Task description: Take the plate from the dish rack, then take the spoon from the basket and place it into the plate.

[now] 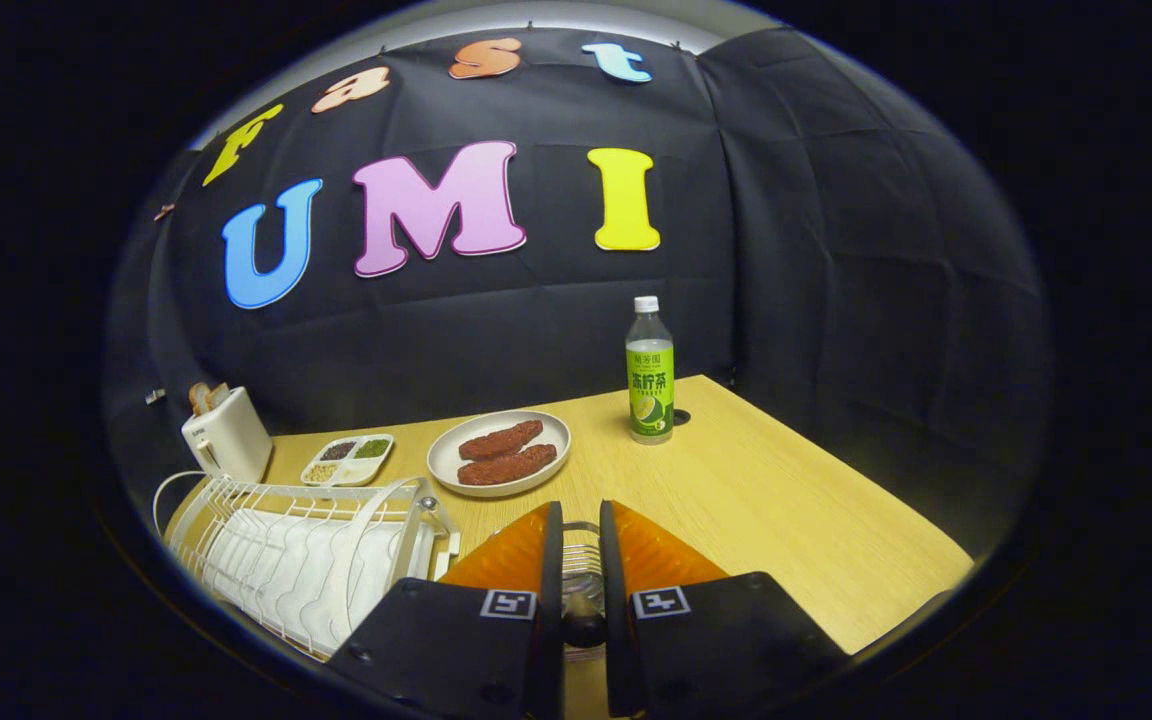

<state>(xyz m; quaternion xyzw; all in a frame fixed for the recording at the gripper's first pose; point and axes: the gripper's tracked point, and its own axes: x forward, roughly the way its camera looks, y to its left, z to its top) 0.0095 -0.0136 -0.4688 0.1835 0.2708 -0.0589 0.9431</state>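
Spoon [584, 628], wire basket [581, 560]: between fingers.
Gripper [581, 520] fingers nearly together, contact uncertain; plate [499, 452] beyond, dish rack [306, 550] left.

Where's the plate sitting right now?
In the gripper view, the plate lies flat on the wooden table beyond the gripper, holding two brown food pieces, between the divided condiment tray and the green-labelled bottle, behind the dish rack.

tool [576, 520] | orange fingers [511, 555] | black mounts | square black-white markers
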